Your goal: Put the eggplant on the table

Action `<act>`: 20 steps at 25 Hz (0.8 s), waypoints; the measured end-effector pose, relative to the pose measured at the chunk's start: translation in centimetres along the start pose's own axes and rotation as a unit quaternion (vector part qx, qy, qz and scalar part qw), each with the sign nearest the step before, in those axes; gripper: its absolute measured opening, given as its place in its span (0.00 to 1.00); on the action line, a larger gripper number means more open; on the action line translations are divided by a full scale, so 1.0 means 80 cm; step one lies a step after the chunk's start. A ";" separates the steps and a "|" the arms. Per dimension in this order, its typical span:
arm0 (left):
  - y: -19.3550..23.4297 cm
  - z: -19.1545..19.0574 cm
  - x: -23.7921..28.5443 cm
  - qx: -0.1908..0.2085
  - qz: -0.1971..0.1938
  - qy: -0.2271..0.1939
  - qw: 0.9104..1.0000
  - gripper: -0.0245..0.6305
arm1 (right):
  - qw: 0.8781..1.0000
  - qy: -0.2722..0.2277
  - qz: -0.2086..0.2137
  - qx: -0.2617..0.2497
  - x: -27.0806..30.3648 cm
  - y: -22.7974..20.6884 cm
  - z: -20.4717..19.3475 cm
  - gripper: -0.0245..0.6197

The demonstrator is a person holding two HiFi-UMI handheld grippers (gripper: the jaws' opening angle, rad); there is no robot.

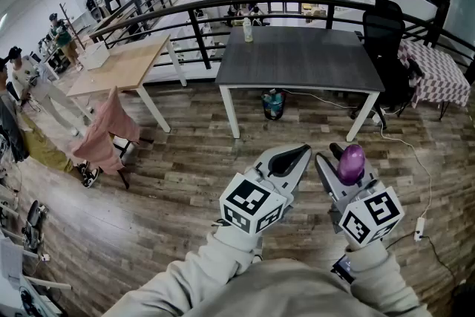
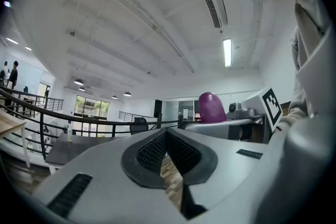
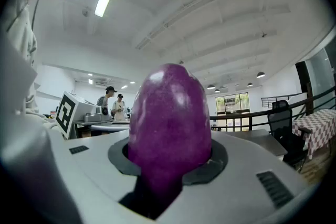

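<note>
A purple eggplant (image 1: 351, 163) stands upright between the jaws of my right gripper (image 1: 343, 158), which is shut on it. In the right gripper view the eggplant (image 3: 169, 123) fills the middle and hides most of the pads. My left gripper (image 1: 295, 154) is level beside the right one, shut with nothing in it; its ribbed pads (image 2: 152, 152) meet at the tip. In the left gripper view the eggplant (image 2: 211, 107) pokes up above the right gripper's jaw. The dark grey table (image 1: 300, 59) stands ahead across the wooden floor, well apart from both grippers.
A bottle (image 1: 247, 30) stands at the grey table's far left edge, a bin (image 1: 273, 104) sits under it, and a black office chair (image 1: 386, 33) is at its right. A wooden table (image 1: 122, 63) and a chair draped with pink cloth (image 1: 107, 131) stand left. A railing (image 1: 297, 5) runs behind.
</note>
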State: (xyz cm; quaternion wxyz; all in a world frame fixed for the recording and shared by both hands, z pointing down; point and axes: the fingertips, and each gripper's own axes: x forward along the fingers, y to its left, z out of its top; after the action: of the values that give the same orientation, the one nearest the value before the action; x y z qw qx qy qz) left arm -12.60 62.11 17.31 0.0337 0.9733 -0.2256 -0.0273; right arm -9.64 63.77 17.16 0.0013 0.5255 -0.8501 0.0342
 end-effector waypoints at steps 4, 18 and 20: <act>0.001 0.003 0.004 0.001 0.001 -0.001 1.000 0.05 | 1.000 -0.001 0.001 0.001 0.000 -0.003 0.003 0.29; 0.006 0.002 0.005 -0.003 0.016 -0.005 1.000 0.05 | 0.999 -0.019 -0.003 0.030 -0.007 -0.012 0.009 0.29; 0.006 0.003 0.009 -0.006 0.017 -0.006 1.000 0.05 | 0.999 -0.020 -0.001 0.033 -0.008 -0.015 0.011 0.29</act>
State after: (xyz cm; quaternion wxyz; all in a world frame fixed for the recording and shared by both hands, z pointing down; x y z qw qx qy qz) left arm -12.19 61.38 17.06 0.0384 0.9688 -0.2426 -0.0334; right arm -8.27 63.80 16.30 -0.0331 0.5265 -0.8480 0.0520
